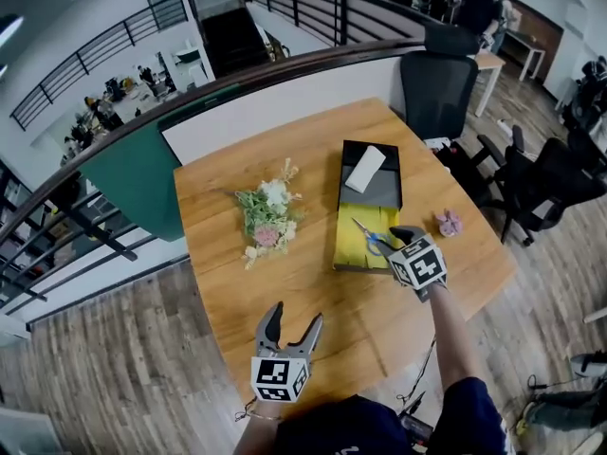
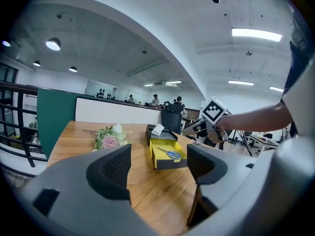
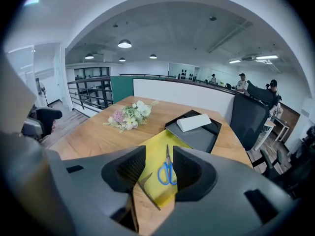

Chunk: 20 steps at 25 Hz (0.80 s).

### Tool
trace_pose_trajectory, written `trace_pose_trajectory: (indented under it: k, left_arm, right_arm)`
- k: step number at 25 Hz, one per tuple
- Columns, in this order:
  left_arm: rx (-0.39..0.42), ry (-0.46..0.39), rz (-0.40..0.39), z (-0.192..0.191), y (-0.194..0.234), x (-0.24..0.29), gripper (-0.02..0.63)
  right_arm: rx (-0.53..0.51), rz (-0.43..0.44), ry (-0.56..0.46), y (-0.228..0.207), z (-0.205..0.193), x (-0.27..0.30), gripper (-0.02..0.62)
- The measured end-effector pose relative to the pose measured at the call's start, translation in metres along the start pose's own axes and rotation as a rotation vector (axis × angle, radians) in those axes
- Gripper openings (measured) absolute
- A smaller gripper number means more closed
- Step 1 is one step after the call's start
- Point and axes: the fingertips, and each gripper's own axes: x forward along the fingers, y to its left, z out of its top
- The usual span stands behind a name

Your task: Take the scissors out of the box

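Blue-handled scissors (image 1: 371, 238) (image 2: 171, 154) (image 3: 167, 168) lie flat on the yellow lining of an open black box (image 1: 352, 250) (image 3: 151, 154) on the wooden table. My right gripper (image 1: 397, 236) (image 3: 160, 165) hovers over the box's near right end. It points down at the scissors with its jaws open. The scissors show in the gap between the jaws, with no pad touching them. My left gripper (image 1: 292, 327) (image 2: 160, 163) is held open and empty above the table's near edge, well short of the box.
The grey part of the box (image 1: 377, 192) behind the yellow lining holds a white packet (image 1: 365, 168). A flower bouquet (image 1: 268, 218) lies left of the box and a small pink thing (image 1: 448, 223) to its right. A black office chair (image 1: 436, 85) stands beyond the table.
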Motion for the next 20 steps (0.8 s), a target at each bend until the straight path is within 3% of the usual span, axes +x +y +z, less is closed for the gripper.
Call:
trace_pose_trajectory:
  k: [11, 20]
  left_arm:
    - [-0.041, 0.044, 0.098, -0.011, 0.016, 0.018, 0.354]
    - [-0.058, 0.095, 0.117, -0.023, 0.024, 0.027, 0.353]
  right_arm:
    - [-0.085, 0.141, 0.264, -0.009, -0.052, 0.074, 0.187]
    - [-0.086, 0.187, 0.391, -0.023, -0.072, 0.116, 0.169]
